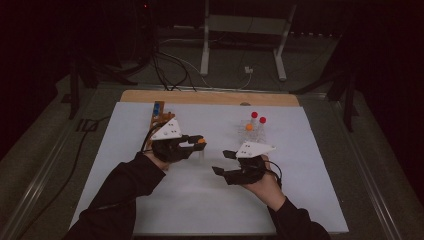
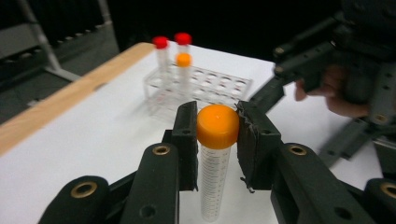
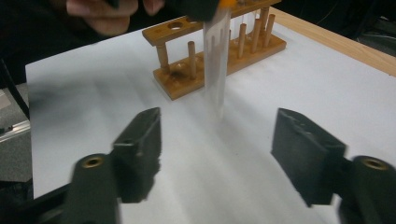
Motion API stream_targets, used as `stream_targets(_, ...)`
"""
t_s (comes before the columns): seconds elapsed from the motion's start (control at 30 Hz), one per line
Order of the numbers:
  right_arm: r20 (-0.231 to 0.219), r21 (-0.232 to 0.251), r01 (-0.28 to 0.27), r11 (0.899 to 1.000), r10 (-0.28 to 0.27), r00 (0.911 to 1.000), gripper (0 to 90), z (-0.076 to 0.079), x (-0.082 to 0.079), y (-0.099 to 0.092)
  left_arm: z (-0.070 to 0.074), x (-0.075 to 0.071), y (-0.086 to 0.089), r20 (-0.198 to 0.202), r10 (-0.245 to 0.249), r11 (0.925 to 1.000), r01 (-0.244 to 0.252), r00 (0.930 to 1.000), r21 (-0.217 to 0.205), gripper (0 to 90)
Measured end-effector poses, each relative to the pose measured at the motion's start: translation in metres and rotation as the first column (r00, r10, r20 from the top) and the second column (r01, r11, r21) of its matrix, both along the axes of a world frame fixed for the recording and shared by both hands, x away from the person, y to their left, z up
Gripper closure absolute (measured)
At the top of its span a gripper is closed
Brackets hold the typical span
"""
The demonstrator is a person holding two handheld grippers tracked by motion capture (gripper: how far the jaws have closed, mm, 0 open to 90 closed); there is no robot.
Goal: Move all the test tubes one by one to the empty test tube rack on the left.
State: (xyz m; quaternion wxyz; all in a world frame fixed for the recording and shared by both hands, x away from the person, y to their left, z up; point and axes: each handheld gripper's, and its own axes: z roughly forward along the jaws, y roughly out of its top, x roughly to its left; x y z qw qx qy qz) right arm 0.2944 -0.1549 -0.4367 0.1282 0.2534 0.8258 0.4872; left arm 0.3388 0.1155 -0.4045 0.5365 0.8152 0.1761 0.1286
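Jaws of the left gripper [image 2: 217, 140] pinch the orange cap of a clear plastic tube [image 2: 215, 179], hanging upright over the white sheet [image 1: 200, 200]. At three o'clock, the right gripper [image 3: 217, 154] stands spread and empty. Keep it vertical toward the wooden rack [image 3: 219, 56].

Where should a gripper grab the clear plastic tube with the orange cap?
Probably at the cap, from the side. The clear plastic tube with the orange cap hangs upright, and the left gripper already pinches that wide round cap, one pad on each side. The cap looks wider than the smooth body below, so it should slip less.
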Motion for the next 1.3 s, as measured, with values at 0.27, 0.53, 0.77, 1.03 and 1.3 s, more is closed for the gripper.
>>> stream_targets(0.27, 0.01, 0.007, 0.026, 1.0, -0.026, 0.9996, 13.5, 0.0, 0.0, 0.0, 0.01, 0.012, 0.022, 0.005, 0.069, 0.9976, -0.068, 0.9976, -0.005, 71.7)
stream_targets(0.53, -0.008, 0.015, -0.003, 1.0, 0.003, 1.0, 3.4, -0.001, 0.001, -0.001, 0.019, 0.025, 0.04, 0.011, 0.134, 0.991, -0.134, 0.9909, -0.006, 71.7)
stream_targets(0.77, -0.008, 0.035, -0.002, 0.999, 0.003, 1.0, 2.2, 0.0, 0.001, -0.003, 0.025, 0.036, 0.059, 0.024, 0.21, 0.9776, -0.21, 0.9773, -0.016, 71.7)
stream_targets(1.03, -0.008, 0.031, -0.001, 1.0, 0.001, 1.0, 2.2, 0.0, 0.001, -0.003, 0.031, 0.048, 0.082, 0.034, 0.29, 0.957, -0.29, 0.9564, -0.017, 71.7)
stream_targets(1.3, -0.005, 0.046, 0.001, 0.999, -0.001, 1.0, 2.2, 0.001, 0.001, -0.004, 0.032, 0.059, 0.099, 0.046, 0.37, 0.9291, -0.369, 0.928, -0.02, 71.7)
